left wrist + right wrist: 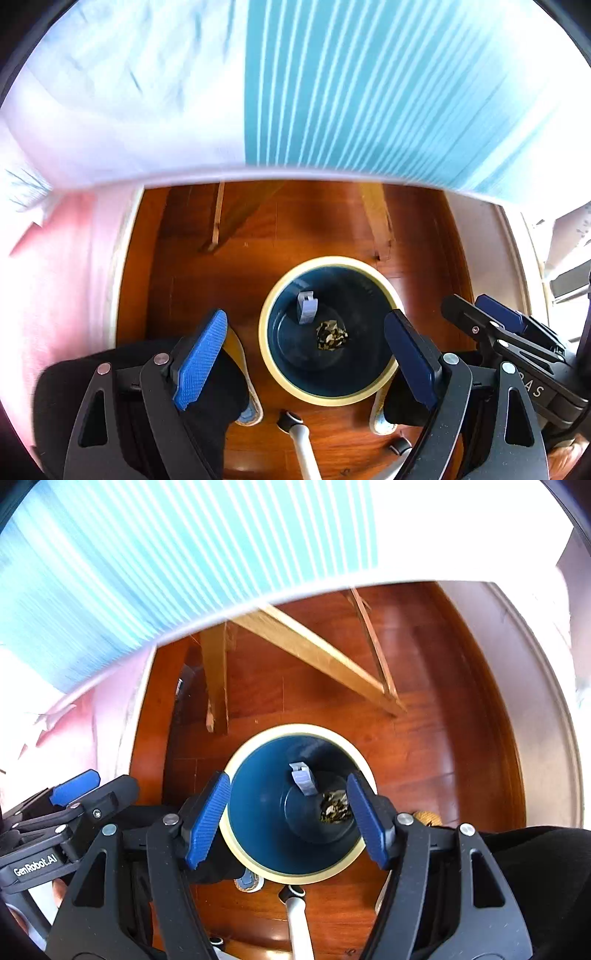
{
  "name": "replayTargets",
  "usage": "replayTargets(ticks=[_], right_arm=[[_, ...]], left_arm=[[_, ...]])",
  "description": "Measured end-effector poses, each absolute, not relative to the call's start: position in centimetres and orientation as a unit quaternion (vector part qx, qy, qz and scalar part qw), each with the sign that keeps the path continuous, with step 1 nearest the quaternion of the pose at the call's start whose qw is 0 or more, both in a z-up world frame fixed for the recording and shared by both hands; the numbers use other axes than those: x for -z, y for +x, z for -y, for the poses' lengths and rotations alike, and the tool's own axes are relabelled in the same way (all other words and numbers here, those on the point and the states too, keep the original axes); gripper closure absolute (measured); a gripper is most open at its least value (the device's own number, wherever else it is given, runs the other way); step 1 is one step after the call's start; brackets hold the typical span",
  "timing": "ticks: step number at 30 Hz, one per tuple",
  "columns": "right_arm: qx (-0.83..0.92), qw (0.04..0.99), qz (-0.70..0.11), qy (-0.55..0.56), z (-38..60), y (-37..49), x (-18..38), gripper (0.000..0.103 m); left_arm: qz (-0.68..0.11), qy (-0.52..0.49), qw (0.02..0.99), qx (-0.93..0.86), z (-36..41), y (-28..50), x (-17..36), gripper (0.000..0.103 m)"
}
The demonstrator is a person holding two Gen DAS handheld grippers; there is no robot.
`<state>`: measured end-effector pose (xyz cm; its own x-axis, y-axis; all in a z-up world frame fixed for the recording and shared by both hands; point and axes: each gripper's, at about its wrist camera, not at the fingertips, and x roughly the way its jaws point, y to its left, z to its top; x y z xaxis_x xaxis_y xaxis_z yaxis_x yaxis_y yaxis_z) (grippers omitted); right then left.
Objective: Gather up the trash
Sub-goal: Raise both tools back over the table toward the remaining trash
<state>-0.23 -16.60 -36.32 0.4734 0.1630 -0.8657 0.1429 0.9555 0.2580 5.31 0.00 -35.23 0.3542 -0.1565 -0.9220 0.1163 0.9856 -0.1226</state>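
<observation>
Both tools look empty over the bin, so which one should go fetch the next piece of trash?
Either: left tool and right tool both hang open and empty over the bin.

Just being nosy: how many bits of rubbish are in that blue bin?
2: a grey plastic clip against the bin's inner wall, and a crumpled wad on its floor beside it. Nothing else shows inside.

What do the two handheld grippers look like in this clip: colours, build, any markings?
Both match: the left gripper and right gripper have matte black linkage arms with silver pivot pins and triangular cut-outs, ending in blue ribbed pads. White "GenRobot.AI" lettering marks the left gripper's body in the right wrist view.
</observation>
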Motion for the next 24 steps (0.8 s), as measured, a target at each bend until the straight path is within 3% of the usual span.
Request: replayTargets(ticks=[9, 15, 24], right_arm=[[-0.033, 0.856, -0.503, 0.112, 15.8, -1.6, 29.2, 0.04], [-0.048, 0.885, -0.454, 0.09, 15.2, -2.8, 22.1, 0.04], [-0.058, 0.916, -0.392, 0.059, 16.4, -0.3, 11.4, 0.04]], left_arm=[[-0.511, -0.012, 0.853, 0.108, -1.0, 2.6, 26.2, 0.015], [-0.48, -0.007, 0.87, 0.113, -1.9, 2.5, 19.5, 0.014], [-0.441, 0.008, 0.887, 0.135, -0.4, 6.8, 10.5, 0.017]])
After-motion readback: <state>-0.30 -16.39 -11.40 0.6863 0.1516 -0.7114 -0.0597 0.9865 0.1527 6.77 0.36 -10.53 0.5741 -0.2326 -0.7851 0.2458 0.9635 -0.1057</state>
